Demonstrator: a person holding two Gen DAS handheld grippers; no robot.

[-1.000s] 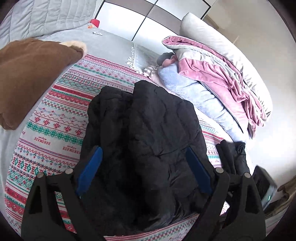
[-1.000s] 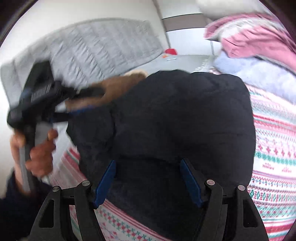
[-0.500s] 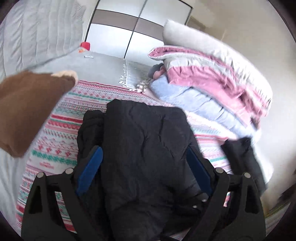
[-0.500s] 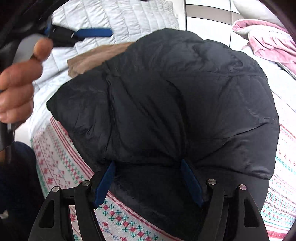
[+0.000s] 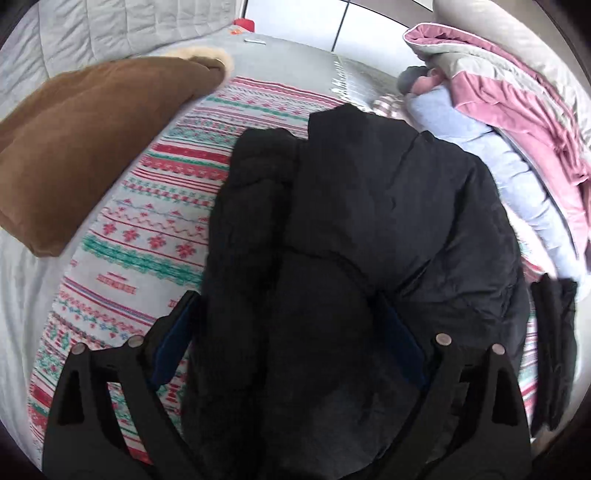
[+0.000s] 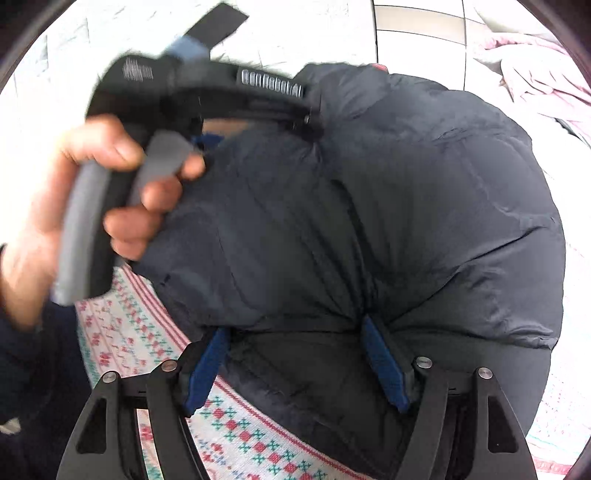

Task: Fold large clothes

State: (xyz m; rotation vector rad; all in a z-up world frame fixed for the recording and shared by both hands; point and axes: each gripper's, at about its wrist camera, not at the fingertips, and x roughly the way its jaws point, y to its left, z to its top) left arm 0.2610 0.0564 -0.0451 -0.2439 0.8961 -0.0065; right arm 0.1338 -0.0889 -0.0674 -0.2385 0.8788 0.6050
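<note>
A large black puffer jacket (image 5: 369, 229) lies bunched on a patterned red, green and white blanket (image 5: 147, 229). My left gripper (image 5: 291, 332) is open, its blue-padded jaws straddling the jacket's near folds. In the right wrist view the jacket (image 6: 406, 206) bulges up and fills the frame. My right gripper (image 6: 295, 354) is open, its jaws straddling the jacket's near edge. The left gripper's body (image 6: 207, 92), held by a hand (image 6: 92, 199), shows blurred at the jacket's upper left.
A brown fleece garment (image 5: 81, 140) lies on the left of the bed. A pile of pink, grey and pale blue bedding (image 5: 517, 110) lies at the right. Another black garment (image 5: 554, 343) hangs at the bed's right edge. A grey quilted headboard (image 5: 110, 29) stands behind.
The left gripper has swung in over the jacket, closer to the right gripper's camera. The jacket's mound has shifted and looms larger in the right wrist view. Both grippers stay open.
</note>
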